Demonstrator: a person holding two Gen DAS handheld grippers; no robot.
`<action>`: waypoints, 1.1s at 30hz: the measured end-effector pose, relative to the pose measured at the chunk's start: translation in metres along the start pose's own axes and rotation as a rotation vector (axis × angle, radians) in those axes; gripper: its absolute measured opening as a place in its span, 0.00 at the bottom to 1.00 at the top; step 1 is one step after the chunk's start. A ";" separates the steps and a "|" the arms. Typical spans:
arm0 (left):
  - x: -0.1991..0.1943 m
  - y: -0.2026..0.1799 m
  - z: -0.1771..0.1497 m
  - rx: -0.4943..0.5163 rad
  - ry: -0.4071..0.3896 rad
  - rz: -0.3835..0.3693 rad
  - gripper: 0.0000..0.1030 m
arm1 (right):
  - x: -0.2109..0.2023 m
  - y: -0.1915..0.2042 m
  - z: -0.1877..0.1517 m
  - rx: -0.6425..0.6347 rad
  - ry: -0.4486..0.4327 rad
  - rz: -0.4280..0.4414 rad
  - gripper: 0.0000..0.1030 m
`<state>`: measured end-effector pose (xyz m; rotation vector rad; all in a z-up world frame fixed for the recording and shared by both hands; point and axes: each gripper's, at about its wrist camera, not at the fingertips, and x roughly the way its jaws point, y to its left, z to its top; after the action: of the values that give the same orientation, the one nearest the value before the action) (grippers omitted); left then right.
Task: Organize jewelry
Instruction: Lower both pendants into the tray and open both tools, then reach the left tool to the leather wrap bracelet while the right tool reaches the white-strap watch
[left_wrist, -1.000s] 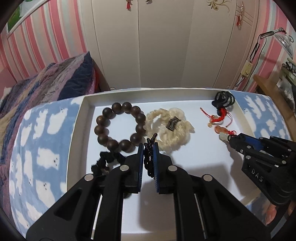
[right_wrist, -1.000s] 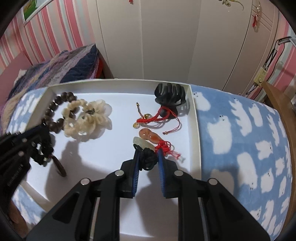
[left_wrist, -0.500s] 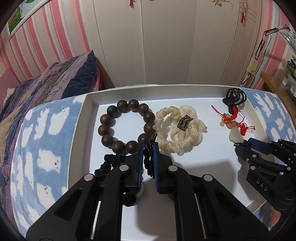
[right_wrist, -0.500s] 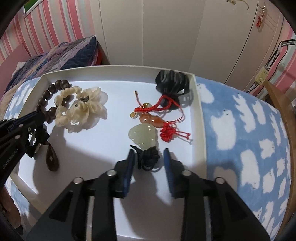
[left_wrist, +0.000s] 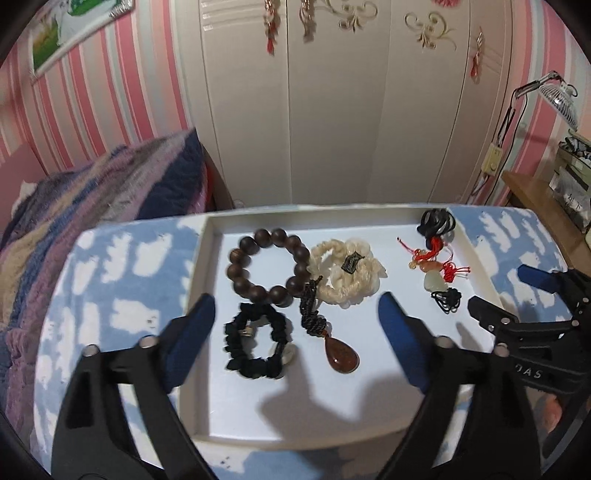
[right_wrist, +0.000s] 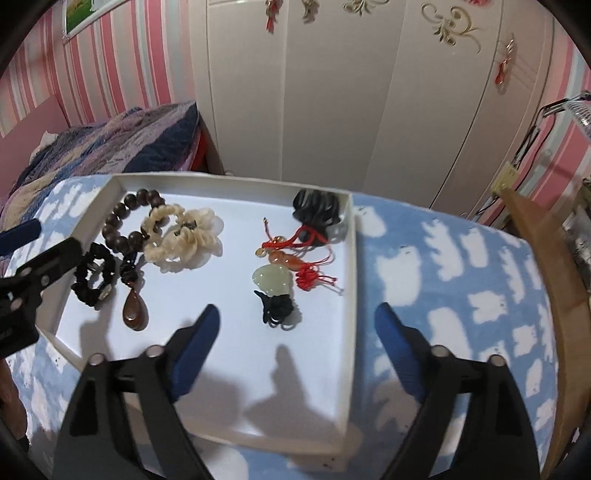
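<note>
A white tray (left_wrist: 199, 295) holds the jewelry. At its left lie a dark wooden bead bracelet (left_wrist: 267, 267), a black scrunchie (left_wrist: 255, 345) and a brown teardrop pendant on a black cord (left_wrist: 340, 356). A cream shell bracelet (left_wrist: 347, 273) lies mid-tray. At the right are a pale jade pendant with a black knot (right_wrist: 271, 282), an orange charm on red cord (right_wrist: 295, 264) and a black hair claw (right_wrist: 317, 206). My left gripper (left_wrist: 295, 317) is open and empty above the scrunchie and pendant. My right gripper (right_wrist: 297, 325) is open and empty, just short of the black knot.
The tray sits on a blue cloth with white clouds (right_wrist: 461, 280). A striped quilt on a bed (left_wrist: 92, 195) lies to the left. White wardrobe doors (left_wrist: 332, 110) stand behind. A wooden desk edge (right_wrist: 546, 266) is at the right.
Both grippers opened and pulled back. The left let go of the brown pendant's black cord; the right let go of the jade pendant's black knot. Both pieces now lie on the tray.
</note>
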<state>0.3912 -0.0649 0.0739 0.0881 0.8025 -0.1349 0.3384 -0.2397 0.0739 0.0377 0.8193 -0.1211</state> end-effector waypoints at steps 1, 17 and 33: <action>-0.007 0.000 -0.002 0.003 -0.011 0.001 0.91 | -0.006 -0.001 0.000 -0.002 -0.015 -0.002 0.87; -0.132 -0.008 -0.078 0.024 -0.105 -0.021 0.97 | -0.110 -0.036 -0.060 0.077 -0.154 -0.030 0.94; -0.177 -0.014 -0.199 -0.071 0.004 -0.133 0.97 | -0.154 -0.085 -0.202 0.262 -0.041 -0.014 0.94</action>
<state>0.1257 -0.0370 0.0636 -0.0324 0.8160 -0.2314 0.0771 -0.2935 0.0500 0.2752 0.7588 -0.2409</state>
